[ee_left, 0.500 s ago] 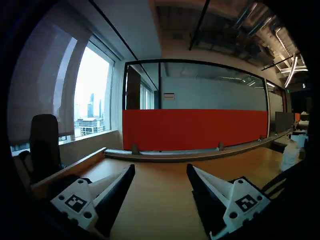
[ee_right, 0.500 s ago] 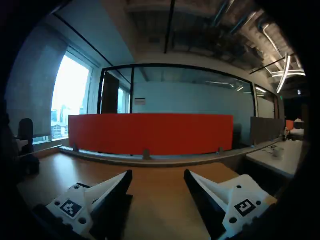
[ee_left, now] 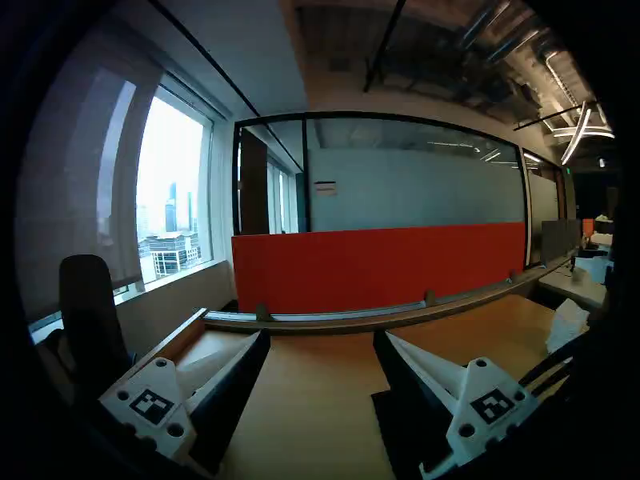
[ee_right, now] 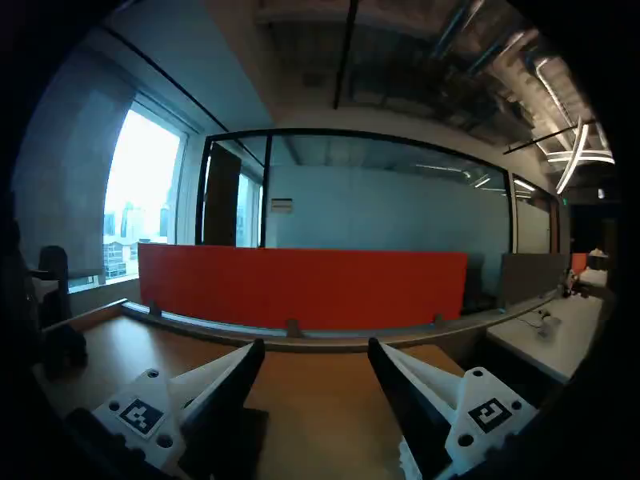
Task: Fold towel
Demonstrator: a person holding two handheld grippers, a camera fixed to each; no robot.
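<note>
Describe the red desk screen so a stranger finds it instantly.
Start at the long wooden desk. Along its far edge, before the glass wall, stands a wide orange-red screen. Unlike the grey screen beside it, it is vividly coloured.

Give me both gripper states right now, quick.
Left gripper: open, holding nothing.
Right gripper: open, holding nothing.

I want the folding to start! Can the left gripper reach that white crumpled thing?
Probably yes: the left gripper is open, and bare wooden desk lies between it and the white crumpled thing off to one side.
</note>
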